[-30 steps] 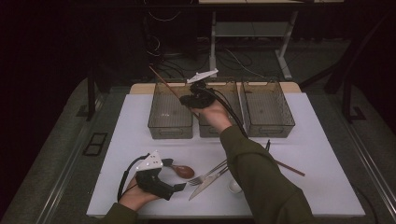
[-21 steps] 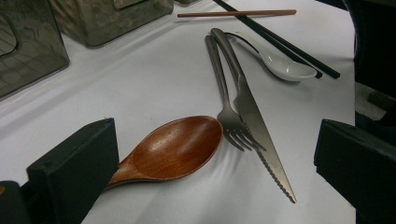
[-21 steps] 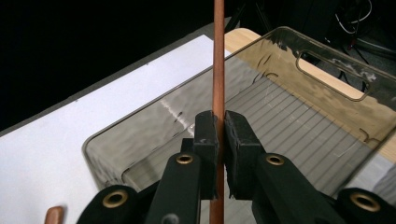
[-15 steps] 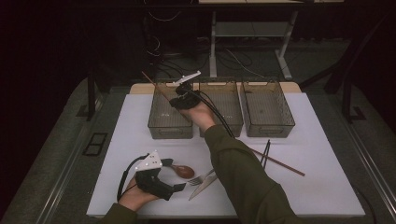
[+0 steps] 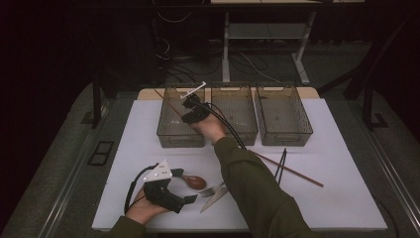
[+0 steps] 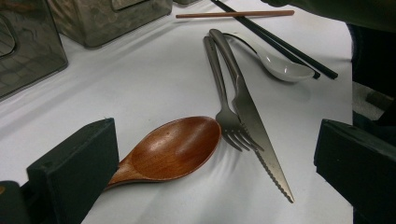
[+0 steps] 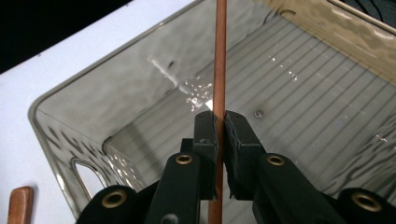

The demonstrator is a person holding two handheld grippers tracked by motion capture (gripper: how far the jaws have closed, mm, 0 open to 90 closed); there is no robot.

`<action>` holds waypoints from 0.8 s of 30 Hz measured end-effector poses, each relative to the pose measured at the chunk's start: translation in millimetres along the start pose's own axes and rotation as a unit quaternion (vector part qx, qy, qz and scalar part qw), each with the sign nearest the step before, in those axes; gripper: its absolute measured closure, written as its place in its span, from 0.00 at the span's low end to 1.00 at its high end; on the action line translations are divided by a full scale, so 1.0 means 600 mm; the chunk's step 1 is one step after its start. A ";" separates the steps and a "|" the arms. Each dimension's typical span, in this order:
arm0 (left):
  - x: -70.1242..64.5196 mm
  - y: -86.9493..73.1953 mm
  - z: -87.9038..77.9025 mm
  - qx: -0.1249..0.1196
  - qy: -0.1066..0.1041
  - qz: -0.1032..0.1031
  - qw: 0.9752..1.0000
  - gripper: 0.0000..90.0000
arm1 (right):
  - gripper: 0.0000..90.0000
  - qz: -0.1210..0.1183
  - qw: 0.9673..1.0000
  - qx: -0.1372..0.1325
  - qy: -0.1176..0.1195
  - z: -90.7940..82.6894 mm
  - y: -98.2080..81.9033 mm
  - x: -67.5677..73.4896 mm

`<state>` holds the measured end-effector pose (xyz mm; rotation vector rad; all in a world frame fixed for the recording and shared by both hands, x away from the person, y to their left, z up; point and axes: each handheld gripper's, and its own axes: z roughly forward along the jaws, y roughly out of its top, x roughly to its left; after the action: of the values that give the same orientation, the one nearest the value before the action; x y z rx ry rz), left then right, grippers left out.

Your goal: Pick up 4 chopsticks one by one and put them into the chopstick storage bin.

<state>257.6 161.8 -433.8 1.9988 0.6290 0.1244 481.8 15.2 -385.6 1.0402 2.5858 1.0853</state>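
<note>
My right tool (image 7: 220, 126) is clamped on a brown chopstick (image 7: 218, 56), pads pressed to both sides of the stick, and it sits above the open mouth of the left-hand bin (image 5: 171, 130) of three clear bins standing along the far edge of the bench (image 5: 346, 198). In the high view the chopstick slants over that bin's far left corner. My left tool (image 5: 190, 199) rests near the near edge of the bench, left of centre, jaws standing wide apart with nothing gripped. Just ahead of it lie a wooden spoon (image 6: 173, 149), a fork (image 6: 224, 100) and a knife (image 6: 254, 123), fork and knife touching side by side. Further toward the right edge lie a white spoon (image 6: 285, 67), black chopsticks (image 5: 281, 165) and a second brown chopstick (image 5: 292, 171).
</note>
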 end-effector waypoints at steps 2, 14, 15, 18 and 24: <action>0.000 0.000 0.000 0.000 0.000 0.000 1.000 0.00 | 0.92 0.000 1.000 0.007 0.001 0.001 0.000 0.000; 0.000 0.000 0.000 -0.001 0.000 -0.001 1.000 0.00 | 0.72 0.001 1.000 0.012 0.001 -0.005 0.001 -0.005; 0.000 0.000 0.000 0.000 0.000 -0.001 1.000 0.00 | 0.70 0.001 1.000 0.010 0.005 -0.007 0.001 -0.006; 0.000 0.000 0.000 0.000 0.001 -0.001 1.000 0.00 | 0.65 0.004 1.000 0.006 0.015 -0.017 0.003 -0.007; 0.001 -0.001 0.001 0.001 0.001 0.001 1.000 0.00 | 0.61 -0.016 0.999 -0.007 0.028 -0.050 0.005 -0.006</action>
<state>258.1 162.1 -434.8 2.0014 0.6291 0.1277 474.6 -2.8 -362.2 0.9749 2.6256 1.1392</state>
